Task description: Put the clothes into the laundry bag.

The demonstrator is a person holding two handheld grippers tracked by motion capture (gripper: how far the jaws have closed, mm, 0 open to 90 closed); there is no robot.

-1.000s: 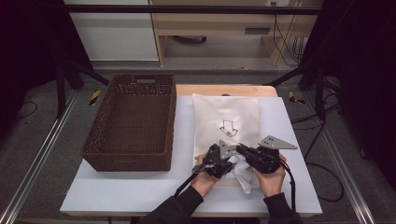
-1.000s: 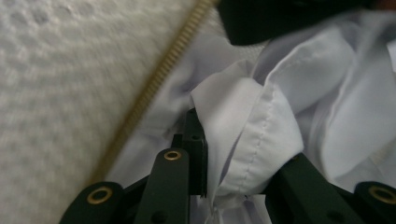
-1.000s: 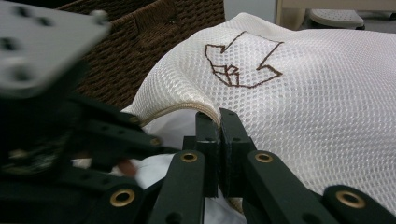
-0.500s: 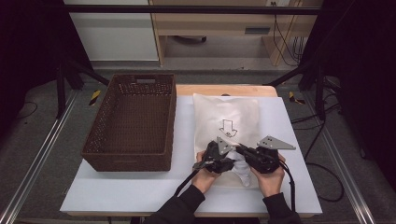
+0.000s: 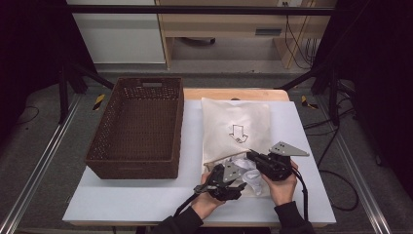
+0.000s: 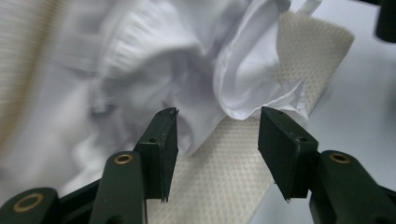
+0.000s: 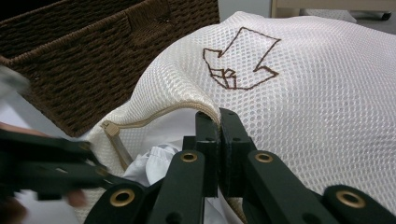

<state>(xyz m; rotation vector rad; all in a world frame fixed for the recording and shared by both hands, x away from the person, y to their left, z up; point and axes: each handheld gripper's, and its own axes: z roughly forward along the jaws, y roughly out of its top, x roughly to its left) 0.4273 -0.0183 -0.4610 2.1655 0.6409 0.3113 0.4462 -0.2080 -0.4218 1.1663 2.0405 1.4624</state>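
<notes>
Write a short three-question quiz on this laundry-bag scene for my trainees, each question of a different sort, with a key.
1. True or false: the right gripper is shut on the zipped rim of the mesh bag.
2. Multiple choice: the white garment lies
A. inside the wicker basket
B. at the bag's open mouth
C. on the floor
3. Fill in: the left gripper has its jaws ____, facing the garment.

Key: 1 true; 2 B; 3 open.
</notes>
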